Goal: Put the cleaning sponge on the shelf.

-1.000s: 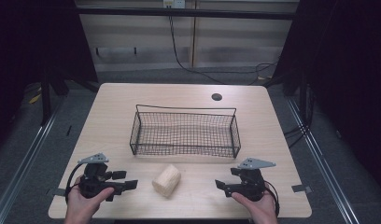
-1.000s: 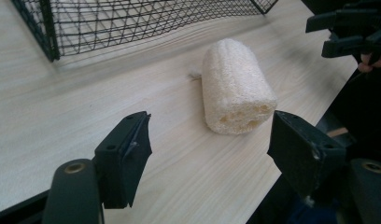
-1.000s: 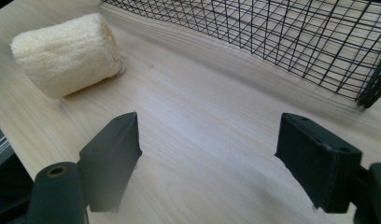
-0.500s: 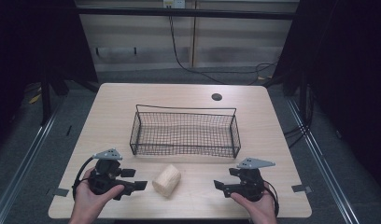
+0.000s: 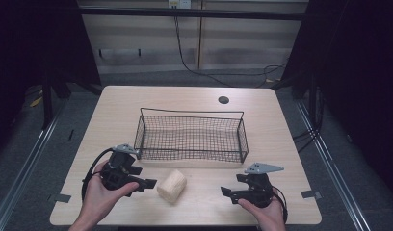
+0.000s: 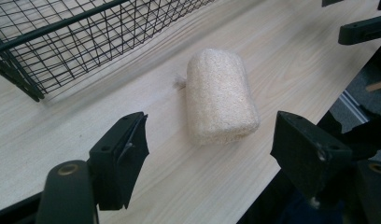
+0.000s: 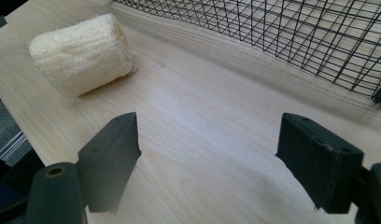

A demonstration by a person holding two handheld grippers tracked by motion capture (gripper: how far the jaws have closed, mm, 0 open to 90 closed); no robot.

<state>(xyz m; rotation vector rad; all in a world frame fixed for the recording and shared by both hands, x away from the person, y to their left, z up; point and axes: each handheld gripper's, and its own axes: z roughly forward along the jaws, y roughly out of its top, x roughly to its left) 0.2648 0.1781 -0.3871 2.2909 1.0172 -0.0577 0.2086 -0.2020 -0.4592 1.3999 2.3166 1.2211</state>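
Note:
A pale loofah roll (image 5: 172, 186) lies on its side on the wooden table (image 5: 281, 139), just in front of a black wire basket (image 5: 192, 153). My left gripper (image 5: 145, 177) hovers a little to the roll's left and points at it. Its jaws have just been opening and stand open. In the left gripper view the loofah roll (image 6: 219, 95) lies beyond my left gripper (image 6: 212, 126), untouched by either pad. My right gripper (image 5: 231, 186) rests near the front right of the table. It is open with only bare wood ahead of its jaws, my right gripper (image 7: 210, 123) showing the loofah roll (image 7: 81, 51) far off to the left.
The wire basket (image 6: 62, 51) holds nothing, and its front wall runs close behind the roll and both grippers. A small round hole (image 5: 223, 100) sits in the tabletop at the back. The table's front edge lies just behind both hands.
My left gripper has moved right and up toward the loofah roll, and its jaws have spread wider. The right gripper and the roll have stayed put.

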